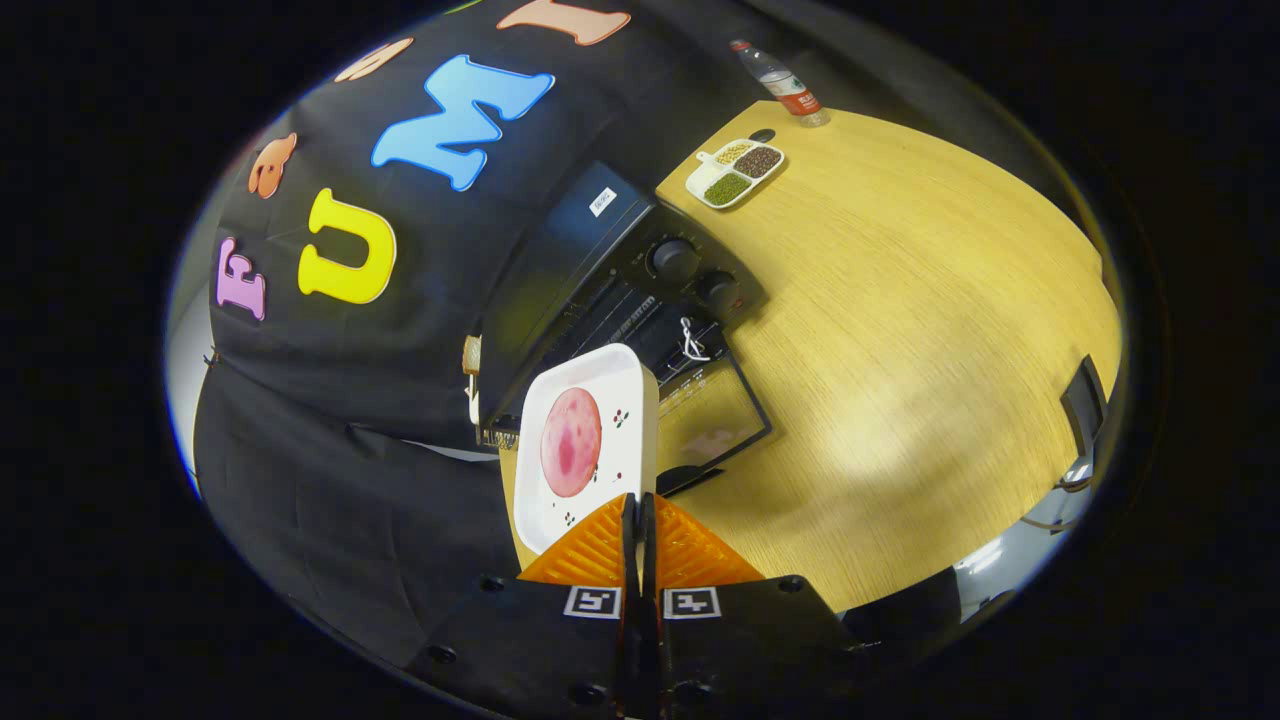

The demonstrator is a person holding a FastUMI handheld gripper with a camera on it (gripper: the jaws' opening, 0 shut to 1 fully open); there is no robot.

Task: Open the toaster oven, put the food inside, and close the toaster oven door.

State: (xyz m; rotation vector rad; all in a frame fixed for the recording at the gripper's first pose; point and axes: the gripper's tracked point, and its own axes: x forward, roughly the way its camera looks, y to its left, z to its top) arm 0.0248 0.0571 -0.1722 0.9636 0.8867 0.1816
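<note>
My gripper point(637, 505) is shut on the near edge of a white square plate point(625, 380), held up in the air. A round pink slice of food point(571, 442) lies on the plate. Just beyond the plate stands the black toaster oven point(590, 270) on the wooden table, with two knobs point(674, 260) on its front panel. Its glass door point(715, 405) hangs open, folded down toward the table, and the dark cavity with its rack point(625, 315) shows behind the plate's far edge.
On the wooden table point(900, 330) beyond the oven sits a white divided dish point(733, 173) of beans and grains, with a plastic bottle point(782, 82) behind it. A dark object point(1083, 400) stands at the table's far side edge.
</note>
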